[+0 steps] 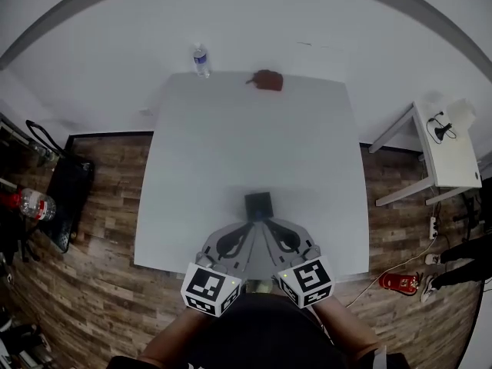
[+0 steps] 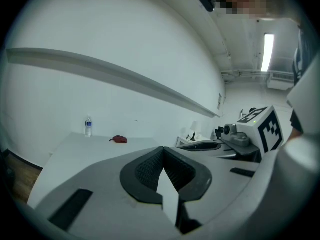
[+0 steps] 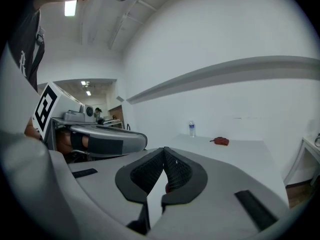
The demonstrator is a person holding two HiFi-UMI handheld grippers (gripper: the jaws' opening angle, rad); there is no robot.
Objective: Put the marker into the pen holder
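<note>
A black square pen holder point(image 1: 258, 204) stands on the white table point(image 1: 231, 144), near its front edge. Both grippers point at it from the front, side by side. My left gripper point(image 1: 248, 227) has its tips just short of the holder, and its jaws meet at the front point(image 2: 163, 159) with nothing between them. My right gripper point(image 1: 267, 224) is likewise shut point(image 3: 164, 156). A small red spot point(image 3: 168, 187) shows in the gap behind its fingertips; I cannot tell what it is. No marker is plainly in view.
At the table's far edge stand a water bottle point(image 1: 201, 60) and a reddish-brown lump point(image 1: 267, 80). A small white side table point(image 1: 450, 156) is to the right. A black bag point(image 1: 68, 187) and a bottle point(image 1: 34, 204) lie on the wooden floor at the left.
</note>
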